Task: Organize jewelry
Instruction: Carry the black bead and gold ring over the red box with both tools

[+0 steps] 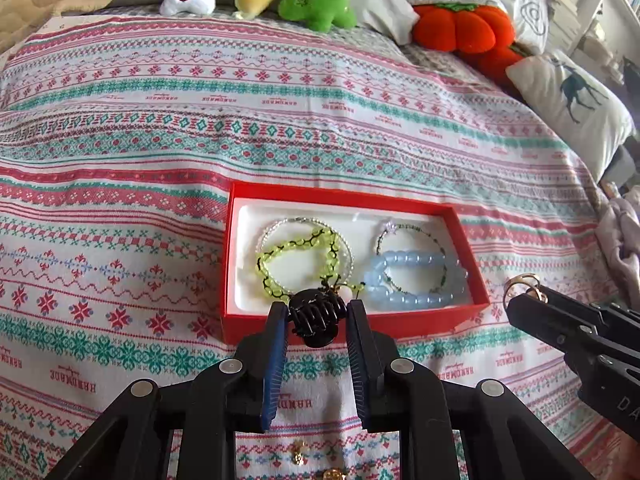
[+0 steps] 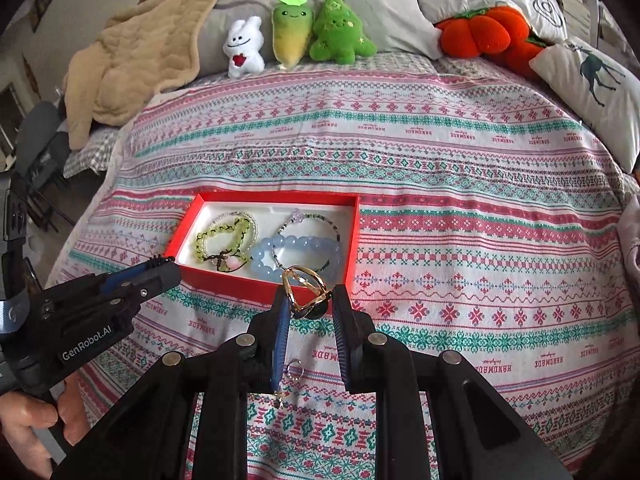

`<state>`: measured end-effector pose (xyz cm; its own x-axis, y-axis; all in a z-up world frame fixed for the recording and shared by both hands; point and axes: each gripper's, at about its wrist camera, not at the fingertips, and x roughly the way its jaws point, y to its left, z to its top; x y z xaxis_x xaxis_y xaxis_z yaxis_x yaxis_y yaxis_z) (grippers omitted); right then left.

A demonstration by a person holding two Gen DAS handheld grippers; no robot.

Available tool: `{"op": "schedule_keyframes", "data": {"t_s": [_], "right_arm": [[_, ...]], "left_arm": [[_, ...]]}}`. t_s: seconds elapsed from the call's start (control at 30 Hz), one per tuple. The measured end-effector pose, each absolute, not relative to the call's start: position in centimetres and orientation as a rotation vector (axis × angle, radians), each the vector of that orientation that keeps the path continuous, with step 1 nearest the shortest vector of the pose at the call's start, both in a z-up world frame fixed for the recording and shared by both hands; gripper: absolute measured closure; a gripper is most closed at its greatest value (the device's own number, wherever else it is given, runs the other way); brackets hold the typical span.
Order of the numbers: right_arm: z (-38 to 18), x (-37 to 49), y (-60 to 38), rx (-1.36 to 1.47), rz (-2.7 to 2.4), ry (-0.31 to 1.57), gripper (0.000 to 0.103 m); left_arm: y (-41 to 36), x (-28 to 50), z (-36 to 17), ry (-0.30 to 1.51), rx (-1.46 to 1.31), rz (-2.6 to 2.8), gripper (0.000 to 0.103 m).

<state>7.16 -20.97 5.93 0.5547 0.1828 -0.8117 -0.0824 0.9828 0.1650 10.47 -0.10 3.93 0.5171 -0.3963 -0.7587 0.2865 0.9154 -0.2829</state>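
A red box with a white lining lies on the patterned bedspread. In it are a yellow-green bead bracelet, a pale blue bead bracelet and thin beaded strands. My left gripper is shut on a black claw hair clip above the box's near edge. My right gripper is shut on a gold hair clip by the box's near right corner; it also shows in the left wrist view.
Small gold pieces and a silver ring lie on the bedspread near me. Plush toys, an orange pumpkin cushion and pillows line the far side. A beige blanket lies at the far left.
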Motion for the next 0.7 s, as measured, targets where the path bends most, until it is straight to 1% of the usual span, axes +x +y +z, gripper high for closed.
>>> {"op": "schedule_keyframes", "data": {"t_s": [0.33, 0.7], "right_arm": [[4.9, 9.7, -20.9, 0.127, 0.200, 0.966, 0.081], [2.8, 11.5, -20.3, 0.107, 0.186, 1.003, 0.081]], "left_arm": [[-1.9, 12.8, 2.8, 0.882, -0.070, -0.467, 0.080], [-2.6, 14.1, 0.6, 0.921, -0.021, -0.424, 0.079]]}}
